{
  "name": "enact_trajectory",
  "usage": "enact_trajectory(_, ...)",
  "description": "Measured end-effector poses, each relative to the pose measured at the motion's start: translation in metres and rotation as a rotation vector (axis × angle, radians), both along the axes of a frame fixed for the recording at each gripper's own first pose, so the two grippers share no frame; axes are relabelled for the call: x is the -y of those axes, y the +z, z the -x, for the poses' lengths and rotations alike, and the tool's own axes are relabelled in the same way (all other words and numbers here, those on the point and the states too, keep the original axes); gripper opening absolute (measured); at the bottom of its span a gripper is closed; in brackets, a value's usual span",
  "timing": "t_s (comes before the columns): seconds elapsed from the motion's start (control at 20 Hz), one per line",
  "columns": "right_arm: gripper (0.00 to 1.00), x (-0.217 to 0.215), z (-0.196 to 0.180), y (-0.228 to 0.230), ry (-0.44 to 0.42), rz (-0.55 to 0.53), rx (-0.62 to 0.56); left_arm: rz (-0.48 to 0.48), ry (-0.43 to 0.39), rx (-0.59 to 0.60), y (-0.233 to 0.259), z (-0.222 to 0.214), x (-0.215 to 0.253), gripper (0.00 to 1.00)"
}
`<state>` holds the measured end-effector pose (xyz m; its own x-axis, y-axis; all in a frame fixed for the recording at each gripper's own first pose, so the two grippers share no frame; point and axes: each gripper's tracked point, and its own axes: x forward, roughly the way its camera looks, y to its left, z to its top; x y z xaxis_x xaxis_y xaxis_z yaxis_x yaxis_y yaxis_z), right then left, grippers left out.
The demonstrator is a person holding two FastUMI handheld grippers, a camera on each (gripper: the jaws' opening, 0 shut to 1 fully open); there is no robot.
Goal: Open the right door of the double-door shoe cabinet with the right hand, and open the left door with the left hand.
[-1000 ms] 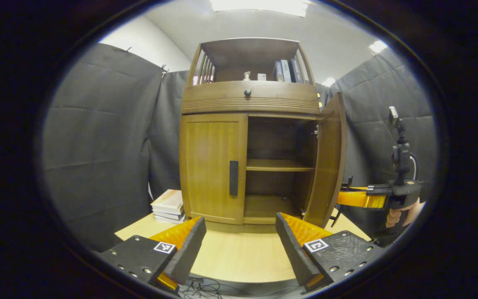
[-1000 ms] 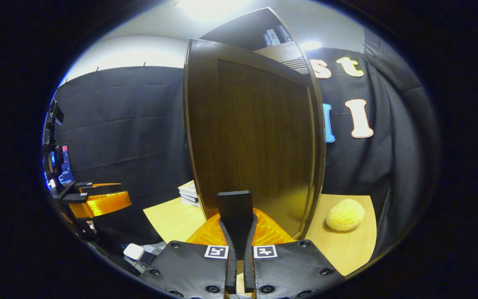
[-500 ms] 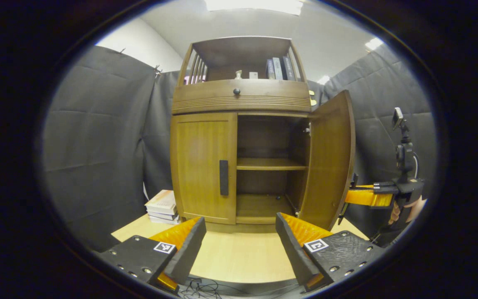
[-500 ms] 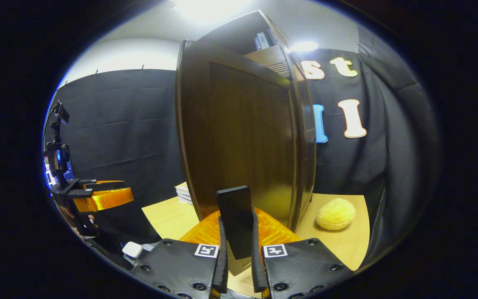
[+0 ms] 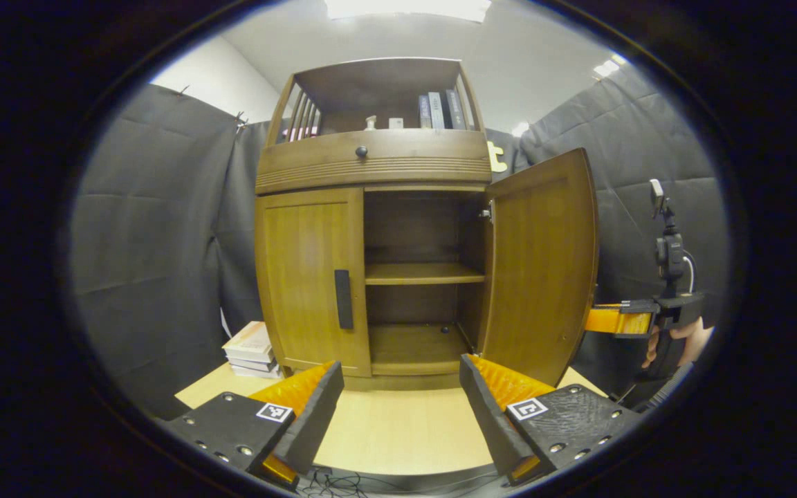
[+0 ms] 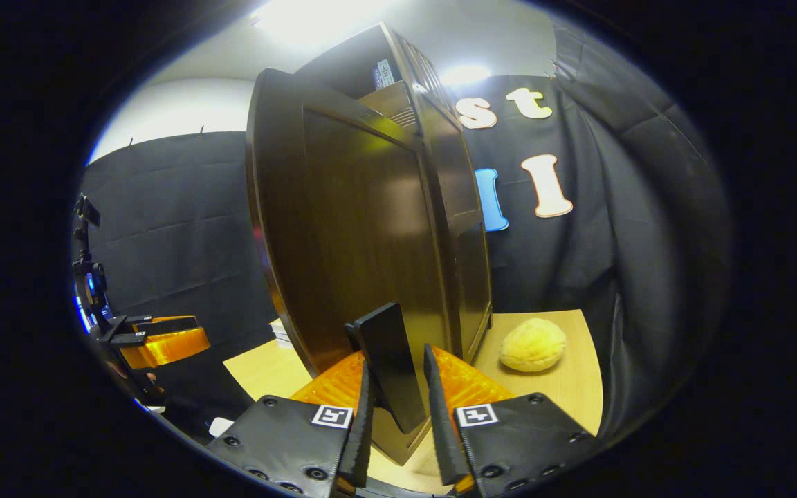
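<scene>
Left gripper [image 5: 398, 408], jaws wide and empty, nearer; upright left door handle [image 5: 344, 299] far ahead, slightly left.

Open table [image 5: 398, 429] lies before the closed left door [image 5: 308, 277] (books [image 5: 250, 344] stand leftward).

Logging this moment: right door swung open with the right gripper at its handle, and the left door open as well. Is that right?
Not quite. The left door is shut, flush with the cabinet, as the left gripper view shows; the left gripper hangs open in front of it. The right door is open, its handle between the right gripper's fingers.
</scene>
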<state>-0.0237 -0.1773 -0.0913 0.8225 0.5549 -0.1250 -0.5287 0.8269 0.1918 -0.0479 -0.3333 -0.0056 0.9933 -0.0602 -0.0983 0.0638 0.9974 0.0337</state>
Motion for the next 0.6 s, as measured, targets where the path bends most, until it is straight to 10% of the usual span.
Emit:
enact_trajectory(0.15, 0.43, 0.01, -0.004, -0.001, -0.041, 0.006, 0.002, 0.001, -0.007, -0.001, 0.0, -0.004, 0.003, 0.98)
enact_trajectory(0.4, 0.98, 0.034, 0.005, -0.003, -0.116, -0.028, -0.031, 0.03, -0.004, -0.025, -0.007, -0.009, -0.001, 0.98)
enact_trajectory(0.6, 0.98, 0.038, 0.018, -0.003, -0.164, 0.01, -0.038, 0.043, 0.032, -0.04, -0.007, -0.012, -0.011, 0.98)
